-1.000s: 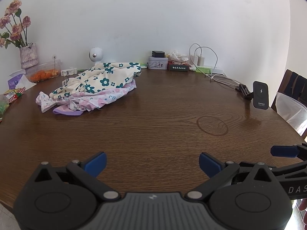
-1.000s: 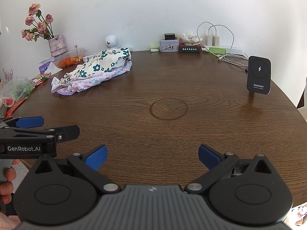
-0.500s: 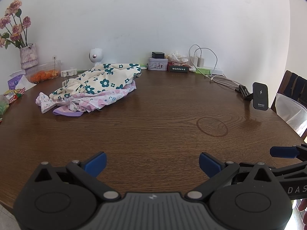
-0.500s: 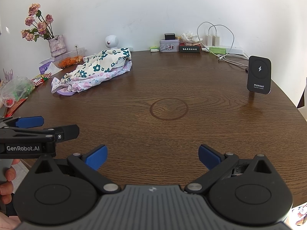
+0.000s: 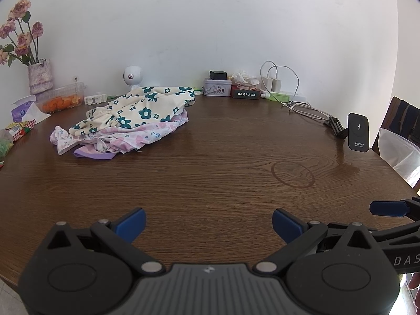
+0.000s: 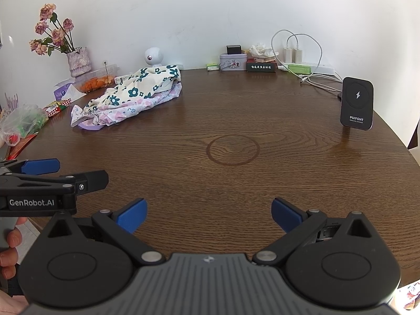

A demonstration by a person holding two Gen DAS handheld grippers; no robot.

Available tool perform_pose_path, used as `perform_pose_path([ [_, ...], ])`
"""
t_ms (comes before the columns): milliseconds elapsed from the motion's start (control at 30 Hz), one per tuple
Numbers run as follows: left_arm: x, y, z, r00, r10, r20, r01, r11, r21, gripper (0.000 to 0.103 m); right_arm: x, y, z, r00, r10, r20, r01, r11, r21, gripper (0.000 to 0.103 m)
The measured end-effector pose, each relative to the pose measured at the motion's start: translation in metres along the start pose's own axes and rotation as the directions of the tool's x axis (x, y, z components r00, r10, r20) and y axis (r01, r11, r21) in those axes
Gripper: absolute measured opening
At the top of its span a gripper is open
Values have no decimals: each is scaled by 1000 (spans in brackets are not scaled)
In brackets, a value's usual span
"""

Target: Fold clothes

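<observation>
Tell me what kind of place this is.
Most likely a home dining or living room: a round wooden table carries a heap of clothes, a vase of flowers, snacks, and a phone charger against a plain white wall.

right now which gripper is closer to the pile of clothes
Left. The left gripper hovers open at the near table edge, the clothes pile ahead to its left. The right gripper, also open, sits farther right.

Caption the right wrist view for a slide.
Open right tool above a wooden table, unfolded floral clothes heaped far left.
</observation>
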State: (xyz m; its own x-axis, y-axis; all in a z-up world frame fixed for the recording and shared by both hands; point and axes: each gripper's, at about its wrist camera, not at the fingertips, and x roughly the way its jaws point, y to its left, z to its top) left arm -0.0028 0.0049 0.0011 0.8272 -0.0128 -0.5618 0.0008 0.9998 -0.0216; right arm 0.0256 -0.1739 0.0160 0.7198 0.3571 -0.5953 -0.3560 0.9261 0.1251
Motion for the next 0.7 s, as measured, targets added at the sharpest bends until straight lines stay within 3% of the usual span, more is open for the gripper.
perform_pose_path([
  [700, 15, 13, 7, 1000, 27, -9, -27, 1000, -11, 103, 23, 7, 11, 999, 41, -30, -42, 999, -25, 103],
])
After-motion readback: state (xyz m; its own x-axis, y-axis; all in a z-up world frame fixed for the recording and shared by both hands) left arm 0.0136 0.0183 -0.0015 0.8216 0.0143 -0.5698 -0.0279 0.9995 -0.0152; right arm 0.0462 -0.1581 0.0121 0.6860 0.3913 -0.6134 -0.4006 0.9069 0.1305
